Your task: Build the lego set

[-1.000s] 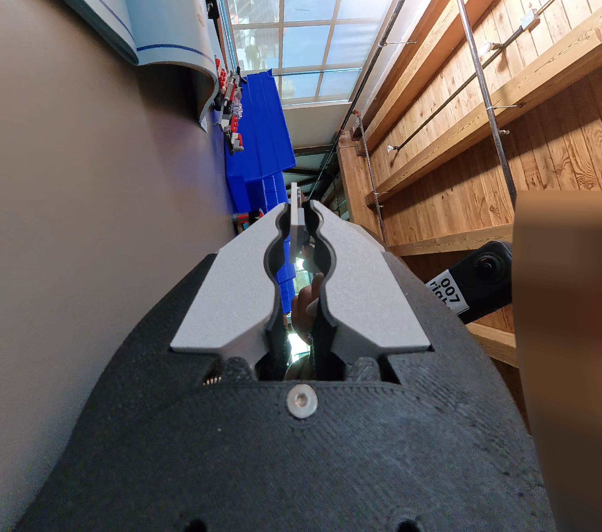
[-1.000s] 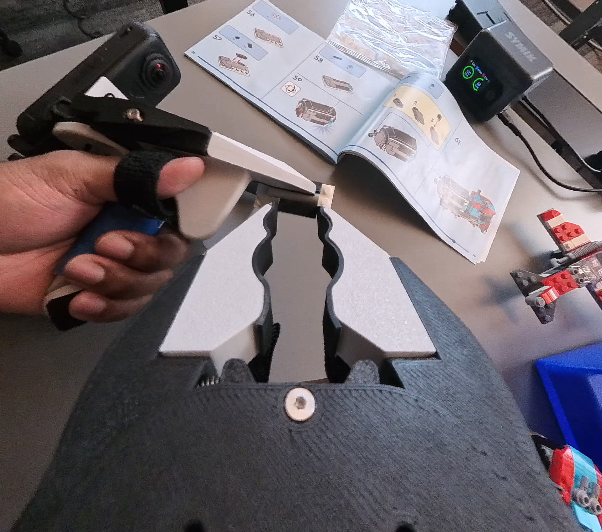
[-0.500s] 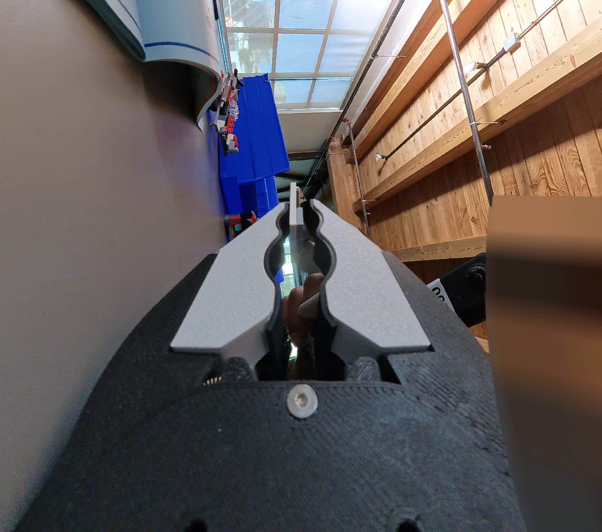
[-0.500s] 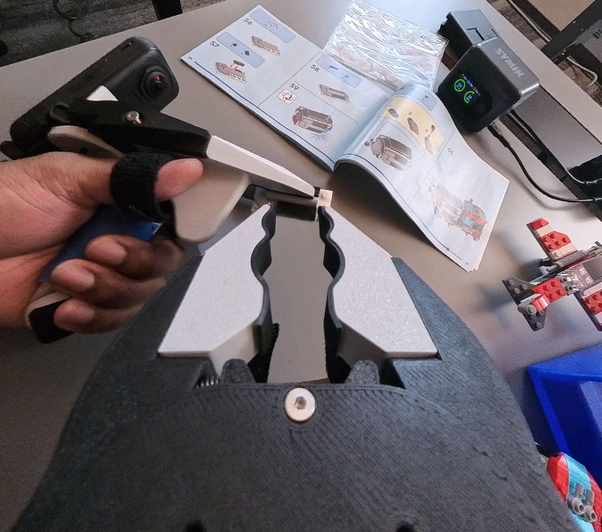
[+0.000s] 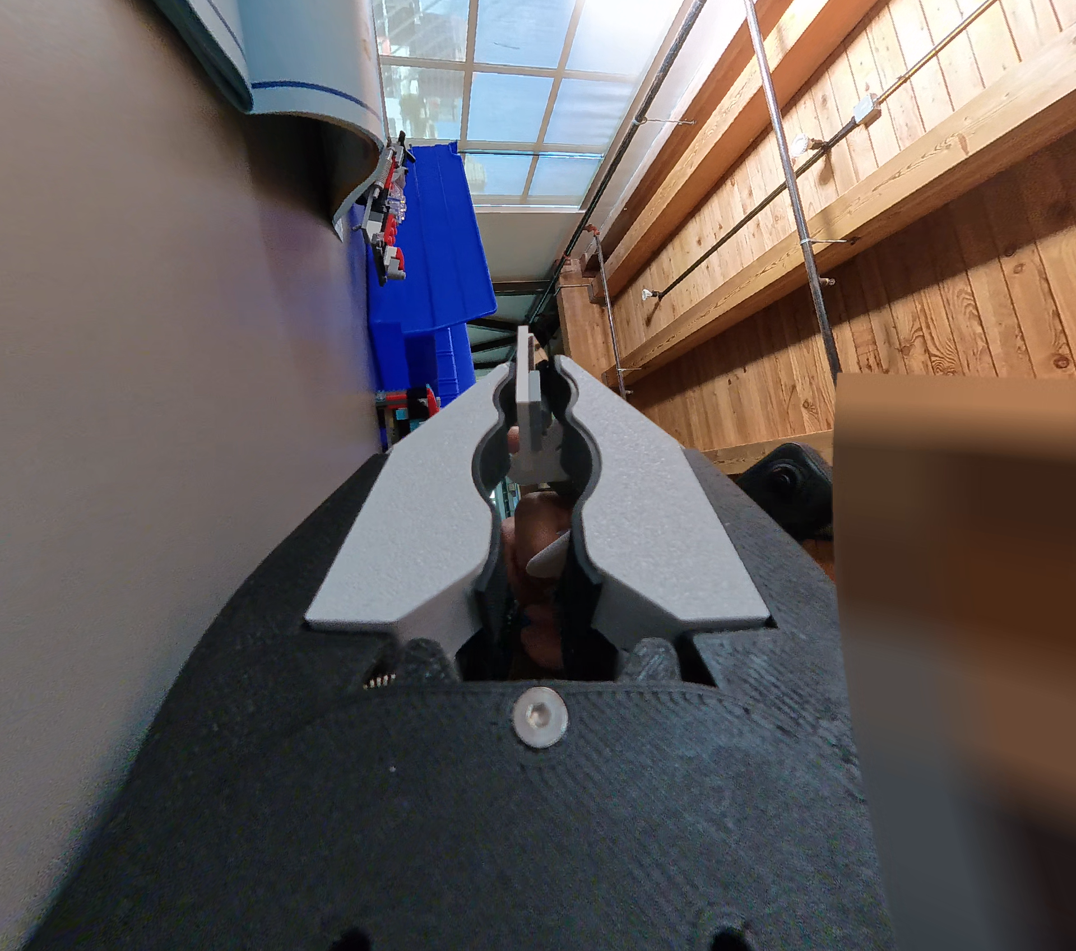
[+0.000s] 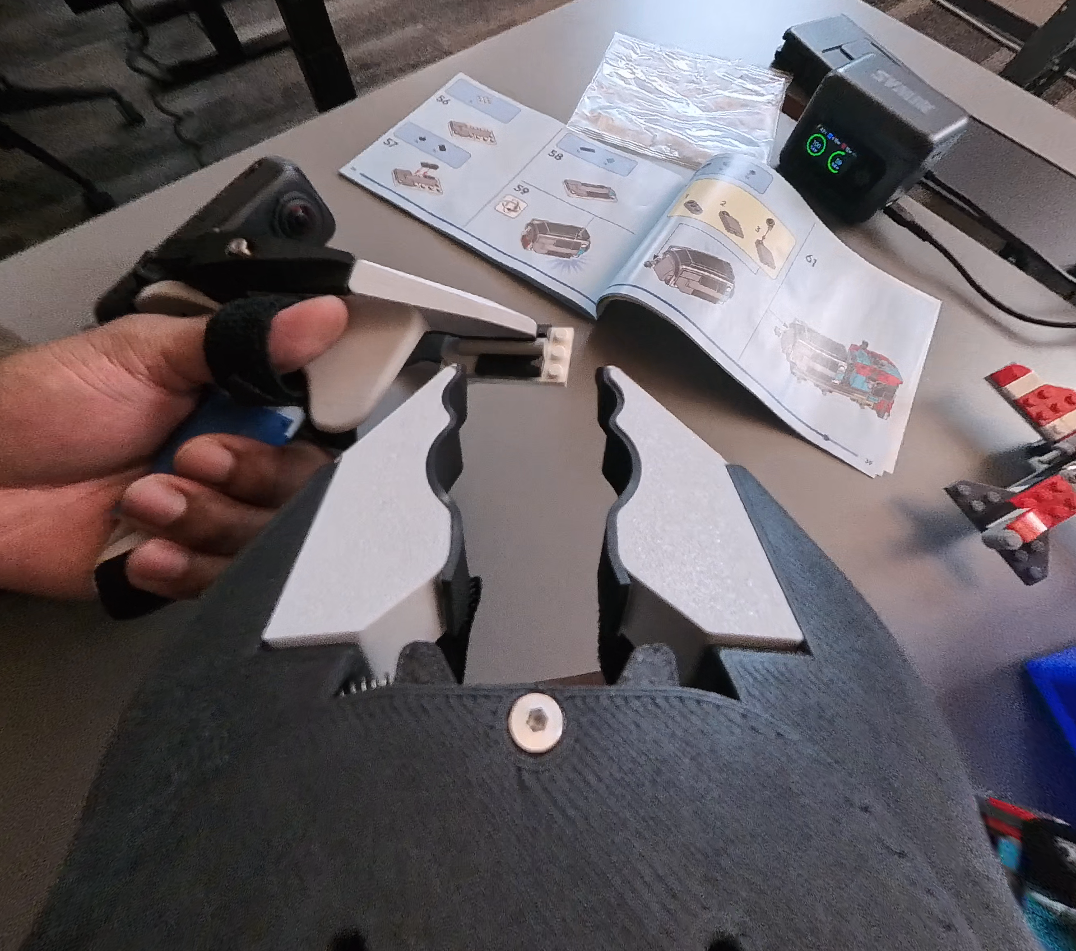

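daylight from window (image 5: 524, 67) glares white; table (image 6: 174, 247) evenly lit, soft shadows; edges blurred, fisheye-bent.

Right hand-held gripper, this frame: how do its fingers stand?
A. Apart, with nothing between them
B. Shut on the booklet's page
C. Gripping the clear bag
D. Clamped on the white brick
A: the right hand-held gripper stands open over bare table; the white brick sits in the left hand-held gripper.
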A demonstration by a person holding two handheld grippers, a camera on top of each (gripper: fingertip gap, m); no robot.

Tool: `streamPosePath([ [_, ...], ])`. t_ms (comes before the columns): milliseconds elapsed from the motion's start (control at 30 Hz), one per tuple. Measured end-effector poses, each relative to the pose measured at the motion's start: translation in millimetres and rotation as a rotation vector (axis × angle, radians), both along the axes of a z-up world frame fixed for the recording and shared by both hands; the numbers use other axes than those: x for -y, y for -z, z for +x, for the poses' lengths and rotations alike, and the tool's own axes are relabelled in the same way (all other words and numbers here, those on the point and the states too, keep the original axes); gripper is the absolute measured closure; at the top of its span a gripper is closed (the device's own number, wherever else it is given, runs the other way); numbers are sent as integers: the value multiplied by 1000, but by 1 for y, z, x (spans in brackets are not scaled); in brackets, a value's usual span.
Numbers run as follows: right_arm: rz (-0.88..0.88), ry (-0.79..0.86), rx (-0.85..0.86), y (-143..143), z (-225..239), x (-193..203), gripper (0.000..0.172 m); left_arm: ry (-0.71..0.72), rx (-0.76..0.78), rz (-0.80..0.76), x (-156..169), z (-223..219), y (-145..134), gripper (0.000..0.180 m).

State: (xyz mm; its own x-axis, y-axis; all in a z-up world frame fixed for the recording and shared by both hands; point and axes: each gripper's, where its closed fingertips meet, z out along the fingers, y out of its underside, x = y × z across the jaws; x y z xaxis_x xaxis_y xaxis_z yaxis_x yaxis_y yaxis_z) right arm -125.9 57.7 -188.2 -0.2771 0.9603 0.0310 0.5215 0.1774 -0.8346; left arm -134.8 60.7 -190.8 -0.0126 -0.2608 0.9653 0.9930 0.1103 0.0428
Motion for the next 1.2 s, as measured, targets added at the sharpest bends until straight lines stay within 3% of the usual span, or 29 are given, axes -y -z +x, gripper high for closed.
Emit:
streamPosePath([
  [300,-535,90,-48,-14,2,-1,127,-18,-54,95,4,-2,-16,169],
  [433,-693,100,-58,-17,2,-2,128,-32,-107,135,6,-3,-25,169],
  [767,-838,79,-53,-18,2,6,143,-4,-171,172,5,6,-33,169],
  [1033,-886,49,-83,-25,4,9,160,12,-196,186,4,10,-36,170],
  [1200,-894,31,-114,-31,5,10,162,20,-217,219,6,12,-42,170],
])
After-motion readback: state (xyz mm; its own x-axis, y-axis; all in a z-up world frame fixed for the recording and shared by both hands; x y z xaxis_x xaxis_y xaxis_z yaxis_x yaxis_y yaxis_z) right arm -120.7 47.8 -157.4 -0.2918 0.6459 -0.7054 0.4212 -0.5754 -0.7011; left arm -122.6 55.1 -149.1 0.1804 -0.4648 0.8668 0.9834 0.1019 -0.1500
